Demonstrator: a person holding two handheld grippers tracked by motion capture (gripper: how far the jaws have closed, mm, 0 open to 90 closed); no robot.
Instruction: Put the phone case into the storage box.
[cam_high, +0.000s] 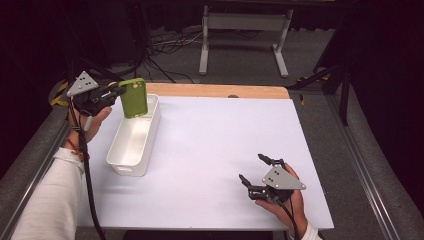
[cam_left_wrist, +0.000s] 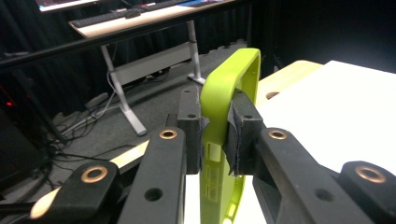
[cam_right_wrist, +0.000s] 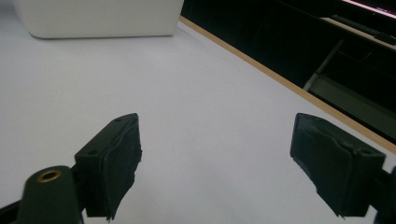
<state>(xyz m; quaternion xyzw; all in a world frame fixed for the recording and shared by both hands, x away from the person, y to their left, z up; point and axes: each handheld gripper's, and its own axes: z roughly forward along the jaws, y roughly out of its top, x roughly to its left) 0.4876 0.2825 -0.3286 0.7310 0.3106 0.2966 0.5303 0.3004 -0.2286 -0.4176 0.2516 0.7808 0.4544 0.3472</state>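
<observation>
Left gripper (cam_high: 119, 90) clamps green phone case (cam_high: 134, 97) above white bin (cam_high: 131, 142); no legible writing.

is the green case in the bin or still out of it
Out. The left tool holds the case upright above the bin's far end; the jaws clamp one edge.

The left gripper (cam_high: 118, 91) is held raised at the left, its jaws clamped together on something thin. The right gripper (cam_high: 254, 173) is rested low near the front edge, jaws spread wide apart.
</observation>
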